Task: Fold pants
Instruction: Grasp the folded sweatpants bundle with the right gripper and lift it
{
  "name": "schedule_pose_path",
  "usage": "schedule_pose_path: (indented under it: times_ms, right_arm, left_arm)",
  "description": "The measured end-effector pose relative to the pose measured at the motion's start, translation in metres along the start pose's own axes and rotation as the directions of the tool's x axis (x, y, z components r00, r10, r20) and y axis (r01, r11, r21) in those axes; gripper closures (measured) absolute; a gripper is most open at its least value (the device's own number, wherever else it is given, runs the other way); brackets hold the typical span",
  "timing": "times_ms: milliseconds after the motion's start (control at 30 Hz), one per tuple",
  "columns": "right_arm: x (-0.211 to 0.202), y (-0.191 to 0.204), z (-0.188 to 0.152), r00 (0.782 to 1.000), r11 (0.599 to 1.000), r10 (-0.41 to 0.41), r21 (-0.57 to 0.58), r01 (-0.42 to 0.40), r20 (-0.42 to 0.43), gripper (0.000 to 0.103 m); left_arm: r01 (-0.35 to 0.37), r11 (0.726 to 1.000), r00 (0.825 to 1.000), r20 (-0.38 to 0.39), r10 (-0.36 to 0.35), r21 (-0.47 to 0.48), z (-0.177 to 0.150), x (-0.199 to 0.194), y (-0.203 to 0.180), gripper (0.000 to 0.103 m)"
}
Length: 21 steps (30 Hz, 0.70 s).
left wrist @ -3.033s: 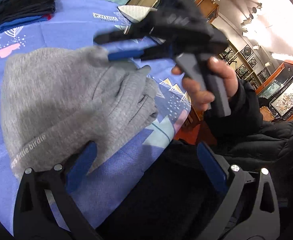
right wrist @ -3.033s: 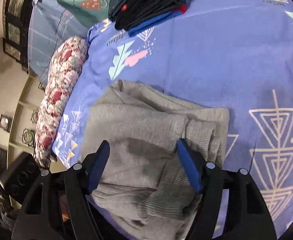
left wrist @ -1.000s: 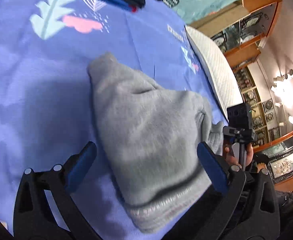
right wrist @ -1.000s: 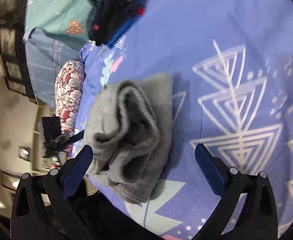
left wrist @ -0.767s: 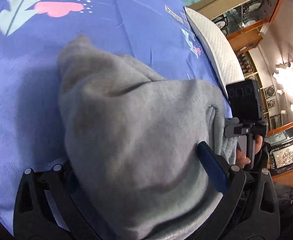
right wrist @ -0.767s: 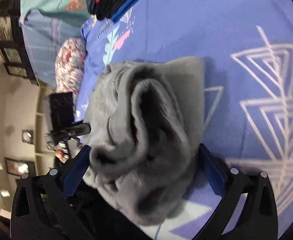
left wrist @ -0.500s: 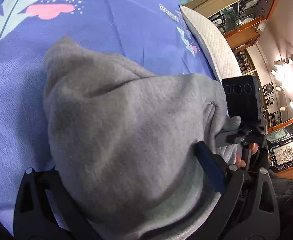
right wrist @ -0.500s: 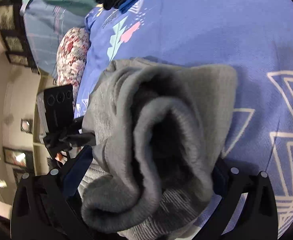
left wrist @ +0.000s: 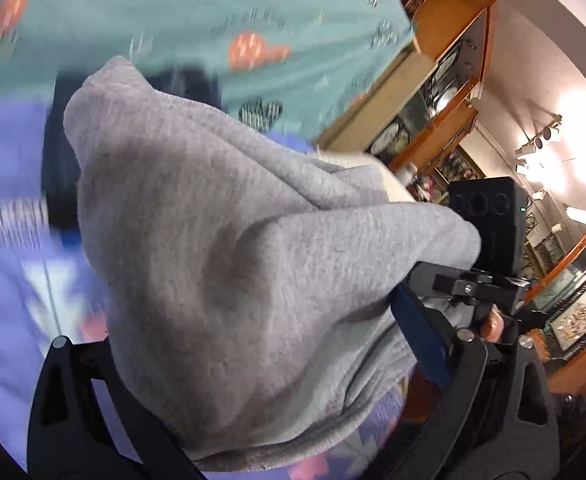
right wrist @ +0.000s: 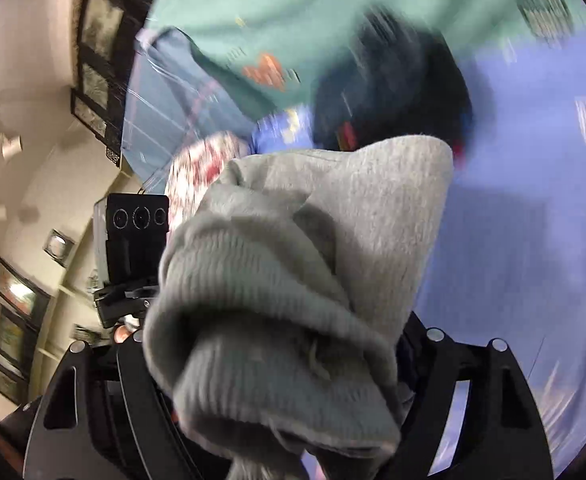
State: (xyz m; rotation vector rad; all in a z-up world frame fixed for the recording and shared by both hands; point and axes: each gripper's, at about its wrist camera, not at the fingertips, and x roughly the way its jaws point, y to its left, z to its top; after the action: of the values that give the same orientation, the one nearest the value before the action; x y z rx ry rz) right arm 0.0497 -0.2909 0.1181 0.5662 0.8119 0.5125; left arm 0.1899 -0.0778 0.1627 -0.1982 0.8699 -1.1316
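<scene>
While both clamp it, grey pants (left wrist: 229, 280) bundled between left gripper (left wrist: 253, 364), right gripper (right wrist: 277, 364), above bedspread (right wrist: 533, 240)

One grey pants bundle (left wrist: 229, 264) (two grippers (left wrist: 253, 360)).

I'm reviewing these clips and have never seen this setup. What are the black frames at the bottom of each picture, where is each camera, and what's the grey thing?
No robot here: a person holds a handheld gripper in each hand, each carrying a fisheye camera looking along its fingers. The black frames are those grippers: the left gripper in one view, the right gripper in the other. Each view also catches the other gripper beside the bundle. Both are clamped on the folded grey fleece pants, seen from opposite sides. Behind, blurred, lie a blue patterned bedsheet and a stack of dark folded clothes.
</scene>
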Motion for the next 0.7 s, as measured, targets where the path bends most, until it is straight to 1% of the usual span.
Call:
schedule_pose_path:
  times_ms: [33,67,133,167,233,267,300,333,367,400,433,467,500,533,567,600,633,667,700]
  right_arm:
    - [-0.001,0.015,0.032,0.999,0.999,-0.021,-0.042,0.023,0.034,0.022]
    - [0.0,0.025,0.058,0.998,0.997,-0.035,-0.069,0.039,0.061,0.022]
    - [0.002,0.045,0.123,0.989,0.988,-0.071,-0.129,0.088,0.131,0.022]
    - [0.005,0.05,0.147,0.984,0.984,-0.088,-0.14,0.11,0.155,0.022]
    - [0.019,0.053,0.2,0.969,0.972,-0.147,-0.152,0.179,0.201,0.022]
    - [0.028,0.049,0.216,0.961,0.966,-0.176,-0.15,0.21,0.212,0.021]
    - [0.046,0.039,0.236,0.95,0.956,-0.224,-0.139,0.258,0.219,0.02]
    - [0.065,0.022,0.25,0.937,0.945,-0.274,-0.118,0.304,0.219,0.016]
    - [0.08,0.008,0.257,0.927,0.937,-0.309,-0.1,0.335,0.214,0.01]
    - [0.108,-0.02,0.265,0.905,0.915,-0.38,-0.069,0.398,0.192,0.008]
    - [0.131,-0.046,0.268,0.88,0.887,-0.448,-0.049,0.46,0.155,0.007]
    - [0.153,-0.071,0.269,0.855,0.858,-0.507,-0.03,0.512,0.105,0.007]
    - [0.166,-0.099,0.268,0.871,0.874,-0.486,0.029,0.485,0.069,0.007]
    - [0.165,-0.112,0.268,0.895,0.897,-0.439,0.094,0.431,0.077,0.007]
    - [0.16,-0.115,0.267,0.907,0.909,-0.409,0.131,0.395,0.102,0.007]
    - [0.151,-0.11,0.267,0.921,0.93,-0.364,0.116,0.349,0.142,0.007]
    - [0.141,-0.099,0.268,0.92,0.938,-0.347,0.07,0.34,0.182,0.007]
    - [0.13,-0.088,0.267,0.913,0.937,-0.346,0.034,0.347,0.216,0.007]
    - [0.118,-0.079,0.266,0.91,0.939,-0.338,0.018,0.344,0.24,0.007]
  left_arm:
    - [-0.004,1.0,1.0,0.027,0.004,0.01,0.023,-0.004,0.002,0.004]
    - [-0.003,1.0,0.998,0.06,0.002,0.019,0.059,-0.008,0.009,0.004]
    - [-0.005,1.0,0.994,0.111,0.006,-0.008,0.105,-0.009,0.031,0.002]
    - [-0.008,1.0,0.992,0.124,0.011,-0.024,0.122,-0.004,0.043,0.002]
    - [-0.032,0.996,0.99,0.132,0.043,-0.085,0.154,0.022,0.085,0.002]
    - [-0.044,0.992,0.991,0.121,0.059,-0.122,0.161,0.037,0.106,0.002]
    - [-0.064,0.982,0.992,0.097,0.083,-0.177,0.165,0.057,0.135,0.002]
    - [-0.106,0.96,0.991,0.048,0.122,-0.258,0.163,0.085,0.172,0.002]
    - [-0.152,0.93,0.987,0.002,0.162,-0.334,0.156,0.107,0.205,0.002]
    - [-0.161,0.903,0.986,-0.018,0.168,-0.398,0.149,0.12,0.226,0.002]
    - [-0.131,0.876,0.99,-0.007,0.144,-0.464,0.142,0.127,0.244,0.002]
    - [-0.092,0.864,0.992,0.034,0.125,-0.496,0.139,0.125,0.252,0.002]
    - [-0.076,0.871,0.992,0.052,0.115,-0.485,0.141,0.121,0.249,0.002]
    - [-0.08,0.882,0.992,0.053,0.118,-0.465,0.145,0.118,0.243,0.002]
    - [-0.1,0.897,0.99,0.05,0.135,-0.431,0.15,0.11,0.234,0.002]
    - [-0.104,0.904,0.988,0.059,0.141,-0.414,0.155,0.1,0.228,0.002]
    - [-0.087,0.902,0.989,0.069,0.127,-0.422,0.157,0.086,0.222,0.002]
    - [-0.076,0.895,0.99,0.077,0.121,-0.44,0.156,0.075,0.219,0.002]
    - [-0.067,0.888,0.987,0.098,0.125,-0.454,0.153,0.061,0.212,0.002]
